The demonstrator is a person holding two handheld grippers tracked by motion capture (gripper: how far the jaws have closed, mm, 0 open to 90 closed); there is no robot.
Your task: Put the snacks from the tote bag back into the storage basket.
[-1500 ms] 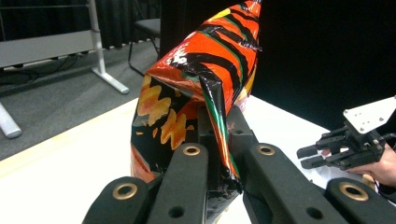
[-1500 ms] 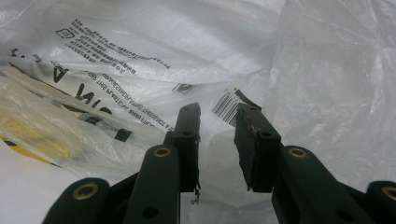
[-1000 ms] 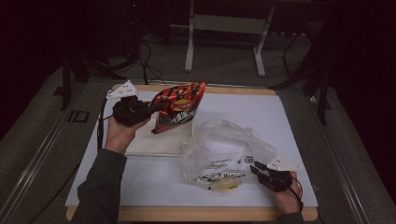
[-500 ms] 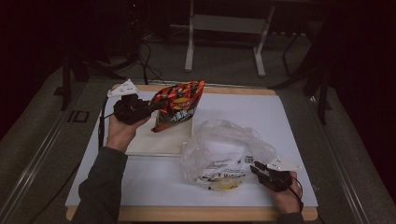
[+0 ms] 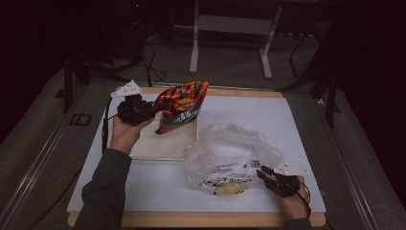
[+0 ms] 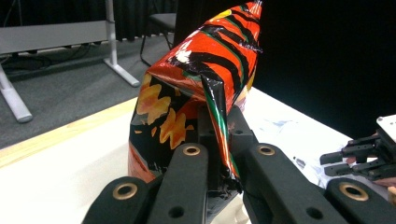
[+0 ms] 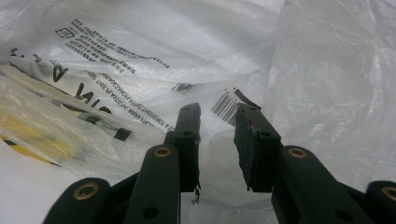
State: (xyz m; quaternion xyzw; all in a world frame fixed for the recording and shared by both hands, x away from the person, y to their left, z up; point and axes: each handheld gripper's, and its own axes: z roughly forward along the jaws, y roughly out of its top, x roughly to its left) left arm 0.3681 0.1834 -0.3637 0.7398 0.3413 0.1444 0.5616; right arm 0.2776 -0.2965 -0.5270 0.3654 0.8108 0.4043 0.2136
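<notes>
A red and black chip bag [image 5: 182, 105] hangs over a cream board [image 5: 163, 146] at the table's left. My left gripper [image 5: 143, 111] is shut on its edge. In the left gripper view the bag [image 6: 196, 79] rises upright, and its seam is pinched in my left gripper [image 6: 219, 130]. A crumpled clear plastic bag [image 5: 230, 153] with black print and something yellow inside lies at the front middle. My right gripper [image 5: 262, 172] is at its right edge. In the right gripper view the right gripper [image 7: 217, 112] stands open, its tips against the bag's film [image 7: 140, 56].
A white sheet [image 5: 268, 115] covers the wooden table, with bare room at the back right. Beyond the far edge are grey floor, cables and a table frame [image 5: 230, 28]. The right gripper [image 6: 359, 156] also shows at the right edge of the left gripper view.
</notes>
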